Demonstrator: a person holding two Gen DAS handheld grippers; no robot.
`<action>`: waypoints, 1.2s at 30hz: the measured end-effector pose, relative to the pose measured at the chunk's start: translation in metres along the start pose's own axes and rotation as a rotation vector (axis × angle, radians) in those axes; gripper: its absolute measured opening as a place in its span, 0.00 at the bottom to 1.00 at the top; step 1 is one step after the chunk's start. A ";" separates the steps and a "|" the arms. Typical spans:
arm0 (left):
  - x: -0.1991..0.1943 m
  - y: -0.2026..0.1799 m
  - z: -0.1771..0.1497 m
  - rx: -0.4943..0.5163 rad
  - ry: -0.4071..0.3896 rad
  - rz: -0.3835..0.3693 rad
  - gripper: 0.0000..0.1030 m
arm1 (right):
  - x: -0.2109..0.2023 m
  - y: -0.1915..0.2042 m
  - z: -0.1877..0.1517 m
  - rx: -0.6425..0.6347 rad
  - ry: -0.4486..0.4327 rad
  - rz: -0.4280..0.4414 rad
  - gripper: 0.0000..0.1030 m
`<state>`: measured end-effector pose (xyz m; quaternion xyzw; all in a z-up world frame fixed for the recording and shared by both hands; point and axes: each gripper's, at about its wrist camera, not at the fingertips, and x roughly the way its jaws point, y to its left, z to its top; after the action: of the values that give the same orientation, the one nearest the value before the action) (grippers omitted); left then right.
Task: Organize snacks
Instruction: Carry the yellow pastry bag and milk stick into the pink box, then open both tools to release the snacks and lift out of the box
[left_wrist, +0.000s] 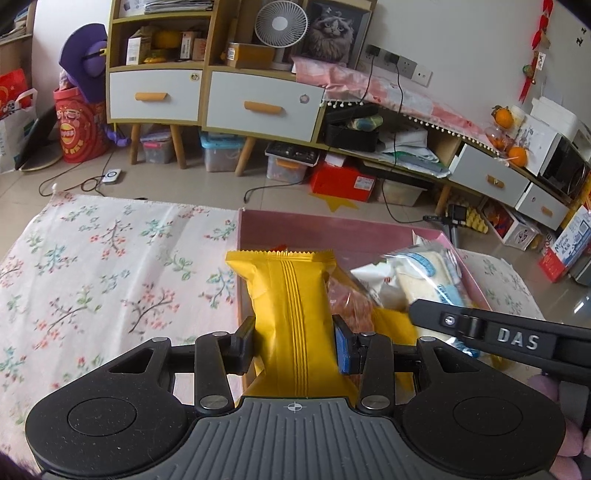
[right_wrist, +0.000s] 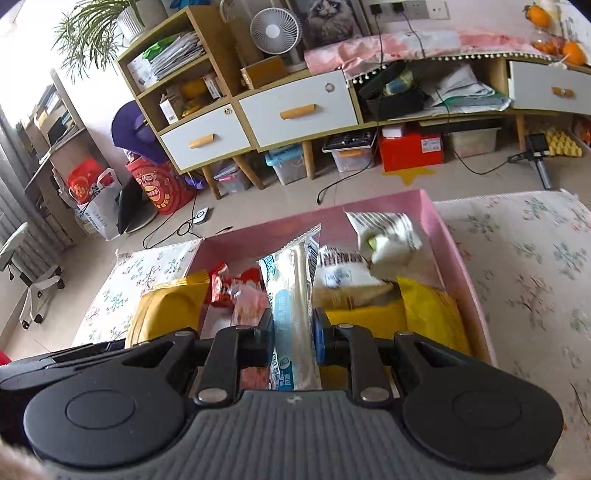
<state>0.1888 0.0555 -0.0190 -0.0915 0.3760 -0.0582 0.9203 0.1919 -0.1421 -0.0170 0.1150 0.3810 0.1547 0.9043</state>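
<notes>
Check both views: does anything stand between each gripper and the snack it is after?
Nothing visible does. The left gripper is already shut on the yellow pack, and the right gripper on the white-blue pack, both over the pink box.

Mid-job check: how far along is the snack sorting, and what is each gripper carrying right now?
Partly done, by the look of it. Several packets already lie in the pink box: a red packet, a white pouch and yellow ones. In hand: the left gripper is clamped on a yellow snack packet, the right gripper on a clear blue-and-white packet, both over the box. No snacks show on the floral cloth.
</notes>
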 end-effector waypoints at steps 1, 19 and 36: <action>0.003 -0.001 0.001 0.000 -0.002 -0.001 0.38 | 0.003 0.000 0.001 0.001 -0.001 0.003 0.18; 0.021 -0.006 0.007 0.054 -0.063 0.020 0.57 | 0.022 0.006 0.015 0.008 -0.029 0.003 0.43; -0.019 -0.020 -0.013 0.104 -0.023 0.029 0.86 | -0.018 0.013 0.009 -0.061 -0.029 -0.055 0.71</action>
<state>0.1660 0.0375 -0.0108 -0.0388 0.3629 -0.0632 0.9289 0.1835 -0.1376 0.0053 0.0789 0.3658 0.1395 0.9168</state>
